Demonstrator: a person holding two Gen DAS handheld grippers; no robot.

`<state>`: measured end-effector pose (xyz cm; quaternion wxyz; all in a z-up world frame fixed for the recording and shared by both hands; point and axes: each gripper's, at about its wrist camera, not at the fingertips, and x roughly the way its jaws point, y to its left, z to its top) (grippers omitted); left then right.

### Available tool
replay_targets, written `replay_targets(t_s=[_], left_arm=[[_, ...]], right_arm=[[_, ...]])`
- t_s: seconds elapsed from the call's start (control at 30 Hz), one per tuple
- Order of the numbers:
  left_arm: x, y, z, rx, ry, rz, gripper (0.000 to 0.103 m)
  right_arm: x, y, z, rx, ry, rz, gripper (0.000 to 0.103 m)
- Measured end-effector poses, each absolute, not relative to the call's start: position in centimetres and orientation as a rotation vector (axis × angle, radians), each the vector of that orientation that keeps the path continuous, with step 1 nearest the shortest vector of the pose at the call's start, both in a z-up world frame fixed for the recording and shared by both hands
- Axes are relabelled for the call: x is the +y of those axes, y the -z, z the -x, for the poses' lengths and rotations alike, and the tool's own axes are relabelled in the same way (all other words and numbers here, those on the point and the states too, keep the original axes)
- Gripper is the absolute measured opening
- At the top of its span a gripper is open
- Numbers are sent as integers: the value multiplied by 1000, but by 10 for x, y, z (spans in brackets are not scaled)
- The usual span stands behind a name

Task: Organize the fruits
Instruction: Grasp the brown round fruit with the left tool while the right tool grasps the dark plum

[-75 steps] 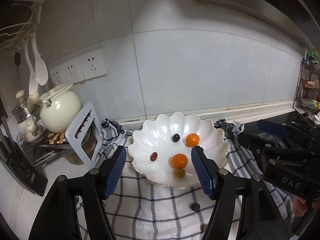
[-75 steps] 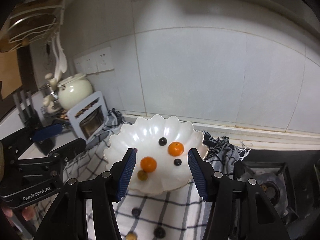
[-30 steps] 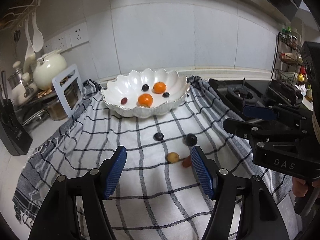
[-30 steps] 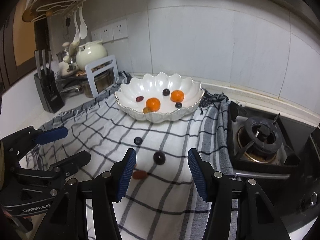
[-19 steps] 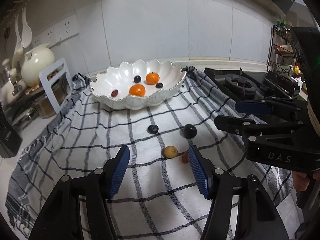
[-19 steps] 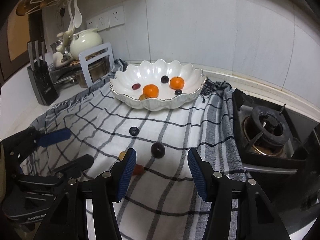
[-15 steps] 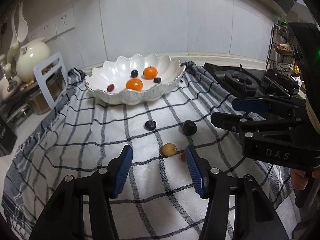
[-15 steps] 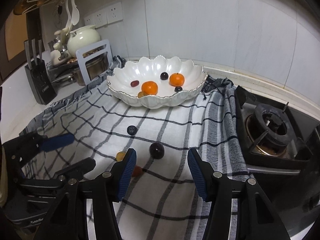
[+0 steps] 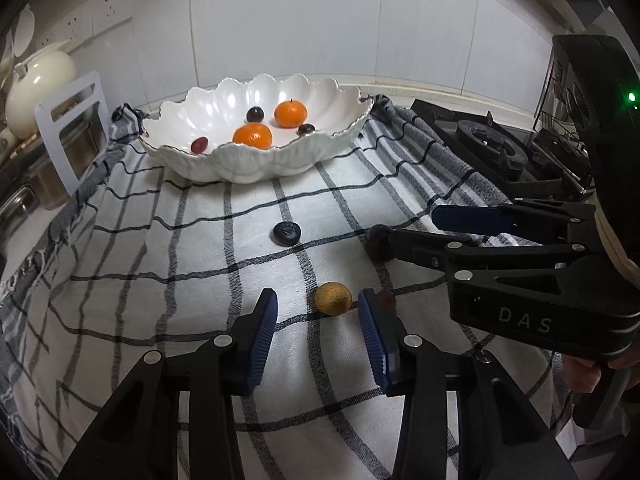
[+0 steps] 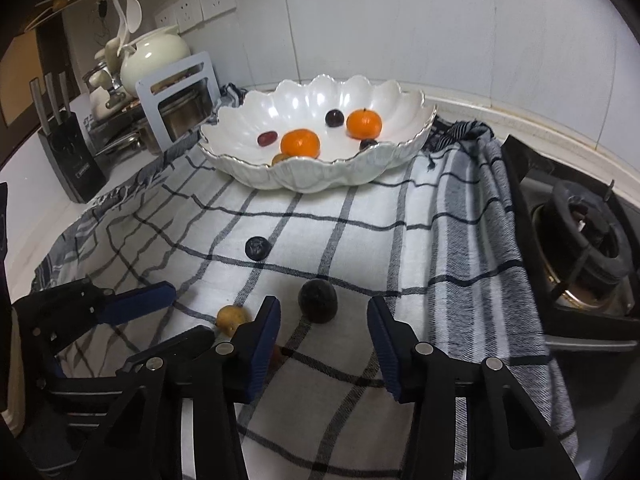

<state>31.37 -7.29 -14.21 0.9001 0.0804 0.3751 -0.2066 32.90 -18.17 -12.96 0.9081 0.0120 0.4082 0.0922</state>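
Left gripper (image 9: 318,312) closing, nothing pinched; its finger half-hides 1 red fruit (image 9: 386,300).

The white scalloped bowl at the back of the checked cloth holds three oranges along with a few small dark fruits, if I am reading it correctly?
Not quite: the white scalloped bowl holds two oranges, not three, one nearer the front and one further back. The right wrist view shows this clearly. The rest stands: it sits at the back of the checked cloth with a few small dark fruits inside.
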Motion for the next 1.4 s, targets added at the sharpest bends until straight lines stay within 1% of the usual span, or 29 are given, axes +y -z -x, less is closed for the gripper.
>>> replay_targets(t_s=[0.13, 0.33, 0.4, 0.7, 0.8, 0.87, 1.4], left_arm=[[-75, 147, -321, 800, 442, -148, 38], [-77, 153, -328, 820, 449, -132, 38], [-78, 154, -330, 827, 454, -125, 36], [-80, 161, -336, 858, 475, -96, 25], [-80, 160, -335, 855, 473, -96, 24], [-80, 160, -335, 855, 471, -92, 24], [-65, 130, -321, 783, 439, -60, 24]], right_arm=[[-180, 137, -335, 863, -201, -30, 42], [-179, 142, -344, 875, -218, -40, 42], [-178, 144, -346, 877, -223, -40, 42], [-177, 153, -354, 898, -234, -50, 31], [-177, 155, -354, 899, -234, -53, 27], [-178, 155, -354, 897, -232, -57, 27], [-179, 135, -335, 851, -218, -68, 27]])
